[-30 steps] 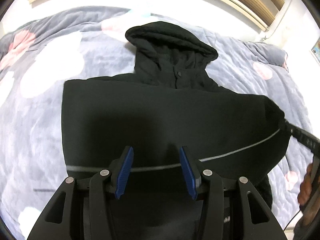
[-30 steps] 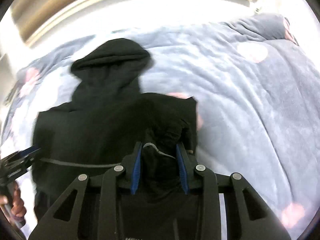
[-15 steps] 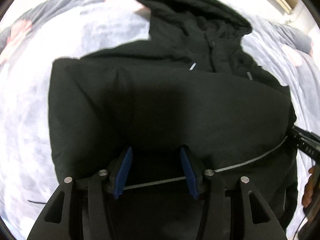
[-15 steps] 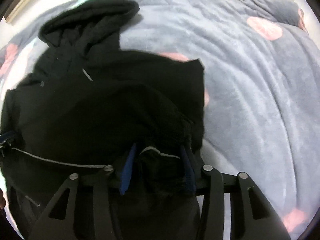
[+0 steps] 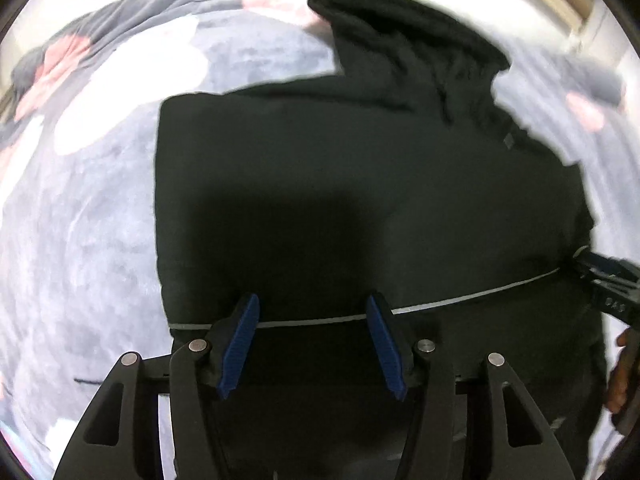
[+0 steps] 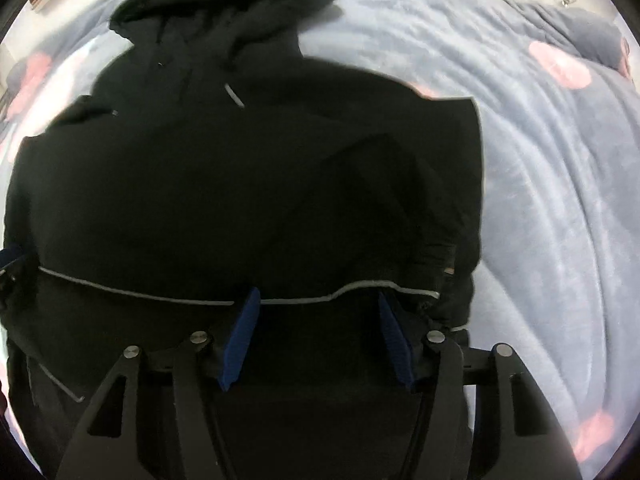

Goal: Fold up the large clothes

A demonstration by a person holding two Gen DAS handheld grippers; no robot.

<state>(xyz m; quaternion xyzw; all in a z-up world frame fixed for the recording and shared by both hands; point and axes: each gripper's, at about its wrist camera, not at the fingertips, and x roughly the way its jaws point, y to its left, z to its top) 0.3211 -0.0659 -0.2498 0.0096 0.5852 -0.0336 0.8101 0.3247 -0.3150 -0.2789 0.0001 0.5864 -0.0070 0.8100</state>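
Jacket (image 5: 360, 184), black with a hood (image 5: 404, 36), lay flat on the bed (image 5: 80, 208) with its grey, pink-spotted blanket, hood end pointing away from both cameras and the hem side nearest them, so the long axis ran straight out ahead of the fingers. A thin pale piping line (image 5: 472, 300) crossed the garment sideways, level with both sets of fingertips. Left gripper (image 5: 312, 316) sat over the jacket's left part, near its left edge; right gripper (image 6: 318, 308) sat over the right part, close to the bunched cuff (image 6: 444, 272) and right edge. Both pointed steeply down at the cloth. Left fingers (image 5: 240, 340) had just been opening and stood apart, piping visible in the gap, nothing pinched. Right fingers (image 6: 240, 336) had also just been opening and stood apart, the fabric lying slack between the blue pads, not pressed. In the left view a bit of the person's hand (image 5: 620, 372) showed at the right edge, behind the right gripper. Judged: the folded layer was being let go, and any next fold would run toward the hood, with each hand about equally near its own side. No containers in view.
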